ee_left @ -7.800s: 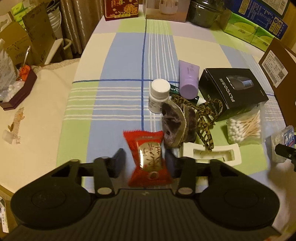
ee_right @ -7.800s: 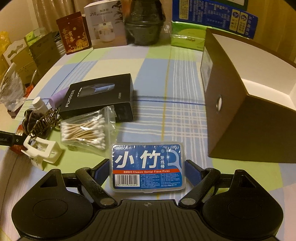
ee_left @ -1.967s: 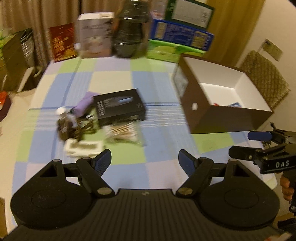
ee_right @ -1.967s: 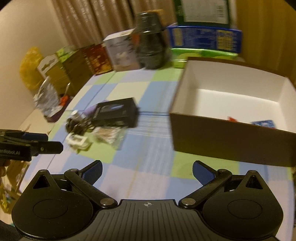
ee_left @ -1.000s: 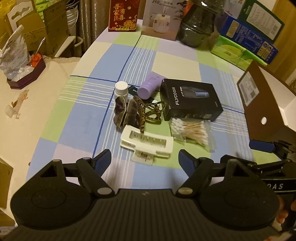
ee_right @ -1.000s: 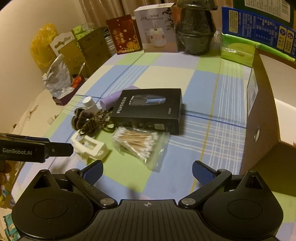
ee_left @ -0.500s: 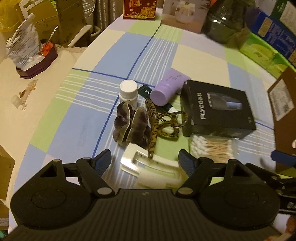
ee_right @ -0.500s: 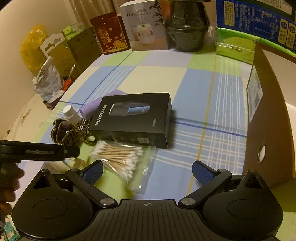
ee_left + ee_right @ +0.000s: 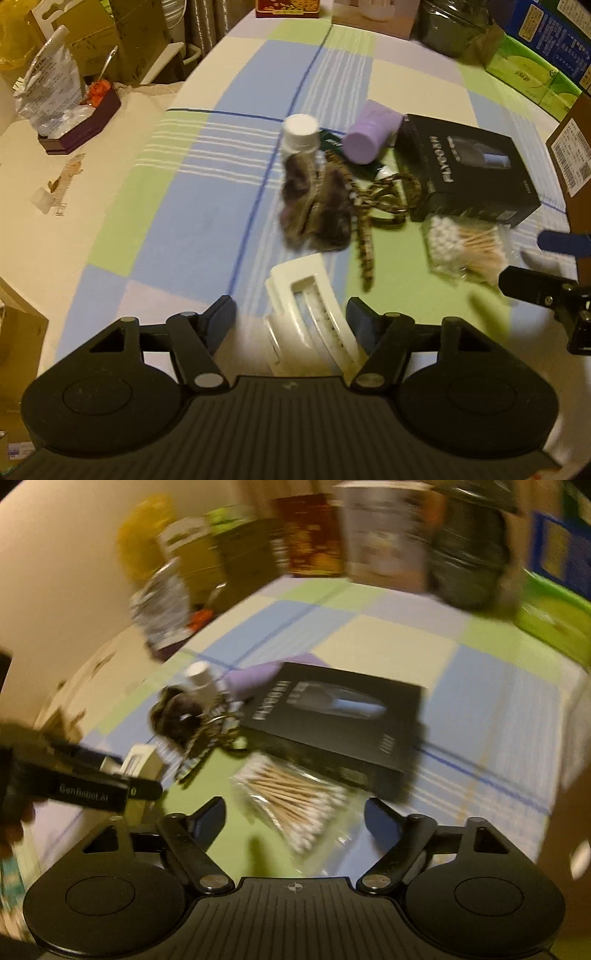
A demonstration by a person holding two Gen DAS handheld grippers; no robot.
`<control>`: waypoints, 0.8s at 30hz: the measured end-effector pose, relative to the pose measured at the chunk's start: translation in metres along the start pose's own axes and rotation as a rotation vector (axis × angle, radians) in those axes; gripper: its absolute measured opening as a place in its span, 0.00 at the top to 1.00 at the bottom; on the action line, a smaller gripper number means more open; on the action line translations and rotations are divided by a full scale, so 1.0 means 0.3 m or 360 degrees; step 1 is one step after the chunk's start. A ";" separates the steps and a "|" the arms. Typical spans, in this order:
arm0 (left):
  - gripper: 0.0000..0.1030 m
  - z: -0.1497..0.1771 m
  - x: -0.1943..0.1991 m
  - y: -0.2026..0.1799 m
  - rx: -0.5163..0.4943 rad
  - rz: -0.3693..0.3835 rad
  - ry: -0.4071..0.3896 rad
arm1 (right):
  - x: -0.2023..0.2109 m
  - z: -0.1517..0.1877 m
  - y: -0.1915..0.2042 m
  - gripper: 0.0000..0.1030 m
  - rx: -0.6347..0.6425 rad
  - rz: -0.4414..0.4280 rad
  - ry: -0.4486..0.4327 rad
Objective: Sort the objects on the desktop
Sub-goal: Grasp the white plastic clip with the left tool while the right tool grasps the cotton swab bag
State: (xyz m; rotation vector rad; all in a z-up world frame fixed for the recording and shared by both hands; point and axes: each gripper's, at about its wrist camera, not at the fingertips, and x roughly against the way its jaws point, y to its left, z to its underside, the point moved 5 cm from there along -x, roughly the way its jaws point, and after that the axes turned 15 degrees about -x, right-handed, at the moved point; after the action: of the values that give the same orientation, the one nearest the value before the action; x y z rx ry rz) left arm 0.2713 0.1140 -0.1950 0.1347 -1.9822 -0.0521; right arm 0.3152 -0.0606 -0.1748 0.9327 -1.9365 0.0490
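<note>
Closing my left claw (image 9: 291, 317) around the white clip (image 9: 308, 314), I have it between the jaws but cannot yet see the pads pressing on it, so I count nothing as held. The clip lies flat on the tabletop (image 9: 207, 206), just on my side of the black box (image 9: 469, 173), which I take as my landmark. My judgement is that I should settle lower so both pads meet the clip's long sides squarely; it looks like hard, smooth plastic and could skid or twist out if pinched near one end. My right claw (image 9: 294, 818) is closing too, over the bag of cotton swabs (image 9: 295, 797), which lies against the near edge of the black box; the pads stand apart from the bag, with nothing gripped. That soft bag will crumple, so I would pinch it at its middle. Left of the black box sit a purple tube (image 9: 371, 136), a white-capped bottle (image 9: 300, 134), dark furry hair clips (image 9: 316, 206) and a patterned cord (image 9: 384, 195). On the box I read "FLYCO"; the left tool, seen from the right wrist, reads "GenRobot.AI".
</note>
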 end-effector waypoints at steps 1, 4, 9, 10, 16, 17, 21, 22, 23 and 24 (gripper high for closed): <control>0.39 0.006 0.002 0.009 -0.0007 -0.0005 -0.0003 | -0.011 0.002 0.015 0.25 0.0069 -0.0001 -0.0004; 0.41 0.016 0.009 0.029 0.0014 -0.0005 -0.0003 | -0.044 0.014 0.058 0.28 0.0282 0.0009 -0.0022; 0.42 0.027 0.024 0.036 0.0018 0.0012 -0.0023 | -0.121 0.063 0.084 0.48 0.0594 0.0061 -0.0010; 0.44 0.028 0.028 0.035 0.0009 0.0016 -0.0030 | -0.127 0.071 0.084 0.50 0.0639 0.0086 -0.0032; 0.53 0.030 0.029 0.027 -0.0020 0.0042 -0.0036 | -0.102 0.070 0.085 0.70 0.0552 0.0117 0.0064; 0.55 0.029 0.028 0.025 -0.0022 0.0053 -0.0036 | -0.096 0.076 0.090 0.70 0.0527 0.0129 0.0097; 0.58 0.027 0.027 0.016 -0.0050 0.0053 -0.0039 | -0.048 0.098 0.096 0.70 0.0304 0.0187 0.0218; 0.58 0.028 0.027 0.016 -0.0049 0.0056 -0.0038 | -0.036 0.106 0.093 0.70 0.0240 0.0176 0.0240; 0.58 0.028 0.027 0.017 -0.0047 0.0061 -0.0037 | -0.026 0.113 0.093 0.70 0.0206 0.0162 0.0248; 0.58 0.029 0.028 0.018 -0.0049 0.0064 -0.0039 | -0.017 0.120 0.092 0.67 0.0186 0.0150 0.0241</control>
State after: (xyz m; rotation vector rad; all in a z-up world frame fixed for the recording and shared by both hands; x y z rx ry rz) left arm 0.2596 0.1181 -0.1904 0.0743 -2.0068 -0.0582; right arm 0.2726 -0.0524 -0.1892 0.8869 -1.8510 0.2825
